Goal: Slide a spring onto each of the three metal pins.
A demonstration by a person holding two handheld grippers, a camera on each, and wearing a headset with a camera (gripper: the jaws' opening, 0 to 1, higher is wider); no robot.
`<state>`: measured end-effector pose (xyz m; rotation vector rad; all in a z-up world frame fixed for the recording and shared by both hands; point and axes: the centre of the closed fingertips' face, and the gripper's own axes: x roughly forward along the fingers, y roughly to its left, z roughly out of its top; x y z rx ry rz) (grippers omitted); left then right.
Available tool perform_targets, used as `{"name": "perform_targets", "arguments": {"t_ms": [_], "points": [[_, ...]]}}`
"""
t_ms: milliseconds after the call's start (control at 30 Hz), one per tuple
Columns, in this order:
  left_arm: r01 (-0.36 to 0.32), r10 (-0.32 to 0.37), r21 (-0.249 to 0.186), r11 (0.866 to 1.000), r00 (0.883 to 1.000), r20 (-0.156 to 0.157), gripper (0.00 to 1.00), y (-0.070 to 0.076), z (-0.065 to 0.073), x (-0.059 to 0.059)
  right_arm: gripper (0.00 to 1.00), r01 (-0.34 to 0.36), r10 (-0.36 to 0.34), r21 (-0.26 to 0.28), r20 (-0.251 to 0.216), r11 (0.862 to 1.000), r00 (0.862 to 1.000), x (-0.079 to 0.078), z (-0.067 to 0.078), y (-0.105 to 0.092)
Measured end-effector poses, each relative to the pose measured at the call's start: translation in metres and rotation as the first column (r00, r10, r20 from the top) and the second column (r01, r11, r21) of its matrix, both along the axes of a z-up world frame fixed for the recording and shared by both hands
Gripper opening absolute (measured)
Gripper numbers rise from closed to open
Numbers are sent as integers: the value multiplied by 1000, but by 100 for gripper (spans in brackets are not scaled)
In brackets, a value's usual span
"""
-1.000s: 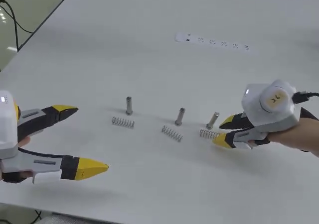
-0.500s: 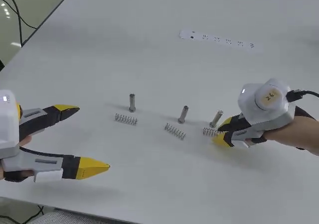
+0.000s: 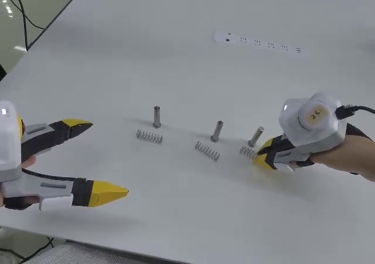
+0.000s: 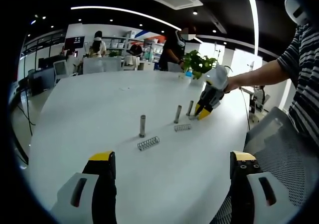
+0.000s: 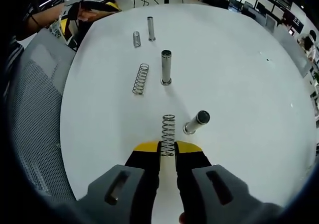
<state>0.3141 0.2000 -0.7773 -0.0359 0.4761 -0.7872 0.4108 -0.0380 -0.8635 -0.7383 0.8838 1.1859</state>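
Big white worktop (image 3: 176,41), mostly bare. Its near edge runs just behind the left tool (image 3: 102,157), and there is open surface ahead of both tools. The left tool hangs low over that edge, jaws wide, holding nothing, same as a second ago. A power strip (image 3: 258,43) lies well beyond the right tool (image 5: 168,147), out of the way.

What changed: a second ago the right tool's jaws stood open either side of the near spring (image 5: 168,132). Now they are narrow, pinched on its closest end. The spring looks to be lying on the worktop, pointing straight out from the tips. So the grasp looks made and the lift comes next.

All three pins are bare, so nothing is threaded yet. The near pin (image 5: 196,123) stands just beside the right tool's tips, on their right, close enough to get knocked on the lift. The middle pin (image 5: 166,67) and middle spring (image 5: 140,78) sit further ahead. The far pin (image 5: 150,28) and far spring (image 5: 136,39) lie beyond those, nearer the left tool. There are clear gaps between the pairs.
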Motion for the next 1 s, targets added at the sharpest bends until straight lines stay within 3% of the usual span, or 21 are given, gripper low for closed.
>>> {"name": "perform_targets", "arguments": {"t_ms": [433,1000], "points": [[24,-24,2,1000,1000,4,94,-9,4,1,13,-72,71,4,46,997,996,-11,18,1],[131,-131,13,991,991,-7,91,-39,2,-3,13,-173,169,37,95,984,981,-43,46,26]]}}
